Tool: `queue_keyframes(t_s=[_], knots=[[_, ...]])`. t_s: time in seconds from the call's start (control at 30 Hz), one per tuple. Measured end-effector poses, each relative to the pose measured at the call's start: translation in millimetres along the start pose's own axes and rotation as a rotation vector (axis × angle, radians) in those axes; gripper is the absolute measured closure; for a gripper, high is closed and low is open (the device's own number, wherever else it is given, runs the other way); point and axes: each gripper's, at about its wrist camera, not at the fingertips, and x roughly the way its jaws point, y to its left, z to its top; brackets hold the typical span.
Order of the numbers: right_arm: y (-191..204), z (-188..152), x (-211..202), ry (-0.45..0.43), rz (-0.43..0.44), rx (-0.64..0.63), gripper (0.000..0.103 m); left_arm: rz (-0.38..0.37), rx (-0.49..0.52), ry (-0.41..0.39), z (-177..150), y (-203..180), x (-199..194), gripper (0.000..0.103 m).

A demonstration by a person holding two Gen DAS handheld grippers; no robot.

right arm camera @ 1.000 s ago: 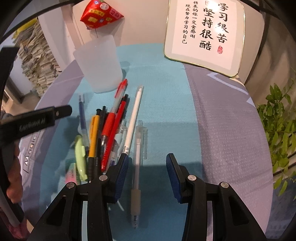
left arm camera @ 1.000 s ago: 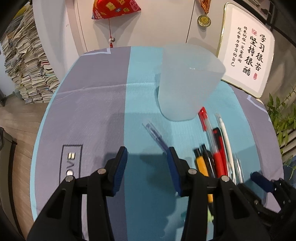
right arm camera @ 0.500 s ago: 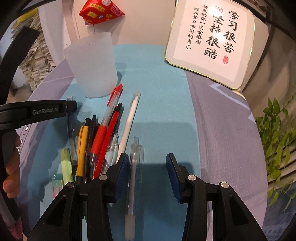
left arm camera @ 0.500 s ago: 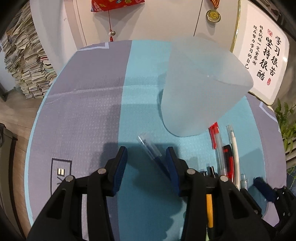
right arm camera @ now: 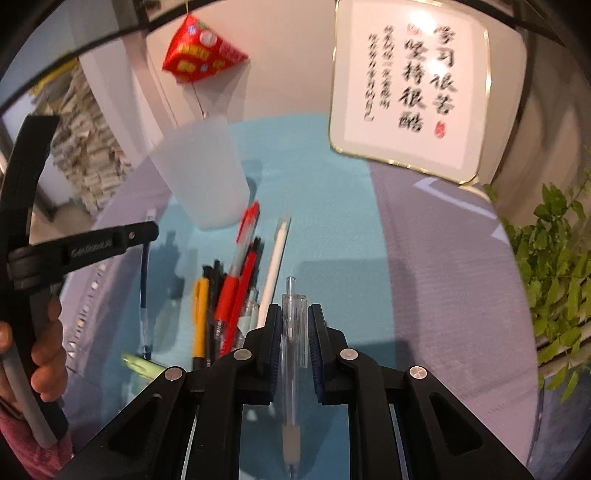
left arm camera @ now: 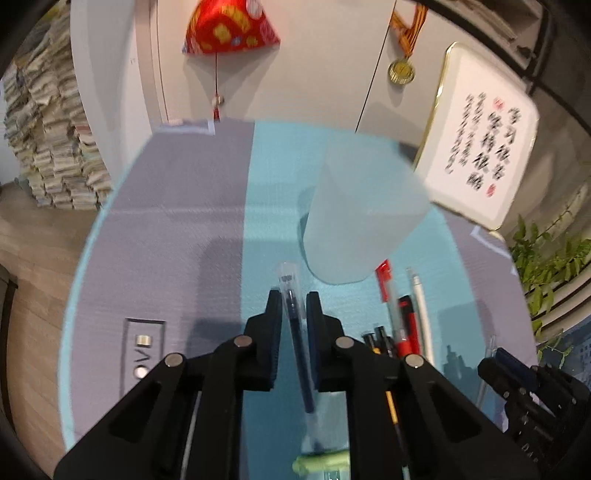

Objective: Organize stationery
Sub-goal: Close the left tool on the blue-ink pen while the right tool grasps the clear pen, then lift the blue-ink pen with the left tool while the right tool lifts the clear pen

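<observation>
Left wrist view: your left gripper [left arm camera: 293, 310] jaws clamp a blue-ink pen [left arm camera: 295, 325] before the frosted cup [left arm camera: 360, 221]; your right gripper [right arm camera: 293, 328] jaws clamp a clear pen [right arm camera: 291, 339], bare bench [right arm camera: 443, 277] rightward.

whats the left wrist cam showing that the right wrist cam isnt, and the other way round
Only the left wrist view shows the gold medal hanging on the wall, and the left gripper shut on a blue-ink clear pen.

Only the right wrist view shows the right gripper shut on a clear retractable pen, and the person's hand on the other gripper's handle.

Both show the frosted cup, red pens, white pen, calligraphy frame and red ornament.
</observation>
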Motion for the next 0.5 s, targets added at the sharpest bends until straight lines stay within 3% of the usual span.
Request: queue_keyframes(t_s=[0.23, 0.5], knots=[[1, 0, -35, -0.084, 0.056, 0.031, 0.087, -0.015, 0.055, -0.117, -3, -7, -46, 0.093], [10, -2, -67, -0.149, 0.061, 0.026, 0.087, -0.021, 0.081, -0.178, -8, -9, -72, 0.093]])
